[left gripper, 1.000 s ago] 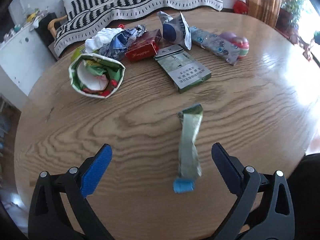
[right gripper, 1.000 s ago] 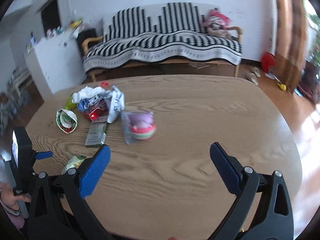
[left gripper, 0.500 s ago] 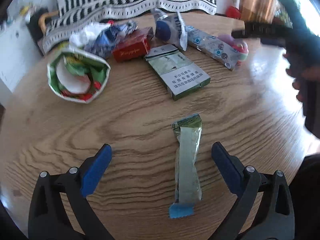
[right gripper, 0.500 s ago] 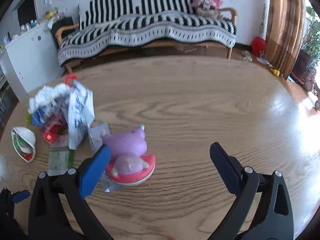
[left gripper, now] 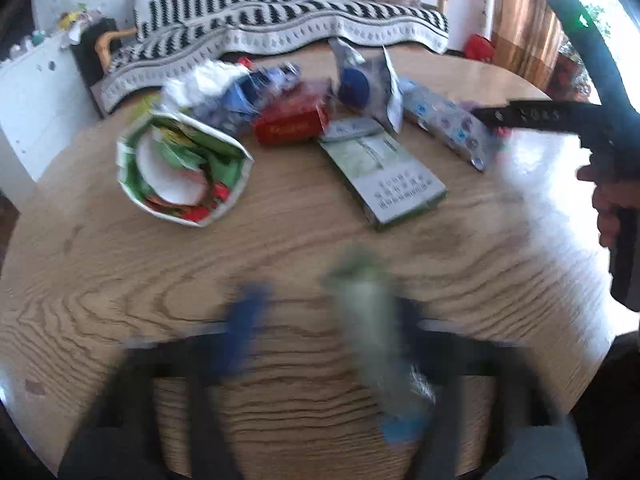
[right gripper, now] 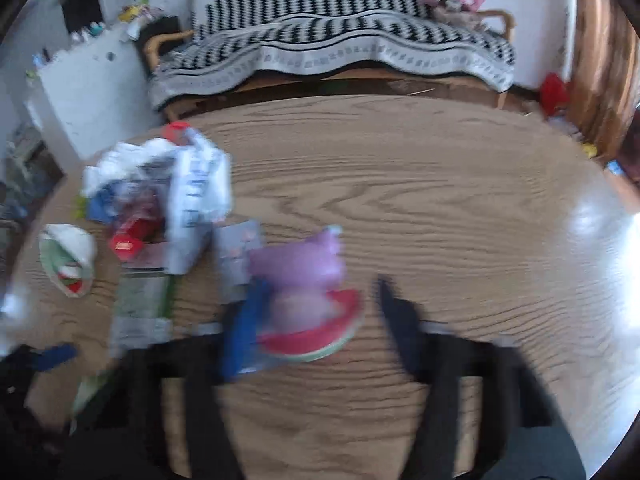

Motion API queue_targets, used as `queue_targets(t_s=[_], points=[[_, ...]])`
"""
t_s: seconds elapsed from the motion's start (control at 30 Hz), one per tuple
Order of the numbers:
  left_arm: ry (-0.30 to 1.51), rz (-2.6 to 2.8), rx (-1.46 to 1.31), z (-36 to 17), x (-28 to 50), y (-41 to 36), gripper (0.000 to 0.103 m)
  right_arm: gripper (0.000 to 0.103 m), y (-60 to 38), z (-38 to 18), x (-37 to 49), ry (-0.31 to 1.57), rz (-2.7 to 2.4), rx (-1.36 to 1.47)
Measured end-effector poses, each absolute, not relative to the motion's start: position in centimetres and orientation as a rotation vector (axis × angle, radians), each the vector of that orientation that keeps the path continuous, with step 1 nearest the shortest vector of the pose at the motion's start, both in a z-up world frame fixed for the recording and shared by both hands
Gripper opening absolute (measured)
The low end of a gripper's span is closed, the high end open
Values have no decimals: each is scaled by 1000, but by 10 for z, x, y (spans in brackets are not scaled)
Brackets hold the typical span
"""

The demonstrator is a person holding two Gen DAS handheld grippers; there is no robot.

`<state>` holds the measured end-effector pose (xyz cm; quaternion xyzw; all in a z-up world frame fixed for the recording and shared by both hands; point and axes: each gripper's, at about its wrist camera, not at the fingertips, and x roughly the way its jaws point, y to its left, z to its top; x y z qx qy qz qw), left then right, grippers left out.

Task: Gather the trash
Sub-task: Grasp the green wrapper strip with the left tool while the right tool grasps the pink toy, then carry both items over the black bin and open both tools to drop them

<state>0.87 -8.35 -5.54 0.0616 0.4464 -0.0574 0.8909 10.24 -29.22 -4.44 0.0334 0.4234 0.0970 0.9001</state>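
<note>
Bare wooden table (right gripper: 440, 184) right of and behind purple toy (right gripper: 296, 268): open passage. Left of purple toy, litter heap (right gripper: 160, 196), green box (left gripper: 384, 172) and crumpled paper bowl (left gripper: 180, 176) block way. Beyond purple toy, past table's far edge, striped sofa (right gripper: 332, 48) closes off room.

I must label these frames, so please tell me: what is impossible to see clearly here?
- Left wrist view: left tongs and green wrapper are motion-blurred, so contact is unclear.
- Right wrist view: right tongs around the pink toy are blurred too.
- Box print: too small.
</note>
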Motion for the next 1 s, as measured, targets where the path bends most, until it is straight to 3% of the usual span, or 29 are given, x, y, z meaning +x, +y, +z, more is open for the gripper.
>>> queue_targets(t_s=[0.07, 0.4, 1.0], points=[[936, -117, 74, -54, 8, -78, 14, 38, -292, -40, 96, 859, 196, 73], [859, -66, 41, -37, 7, -74, 13, 34, -305, -8, 62, 717, 154, 187], [838, -55, 47, -31, 3, -72, 13, 34, -297, -8, 64, 739, 191, 208]])
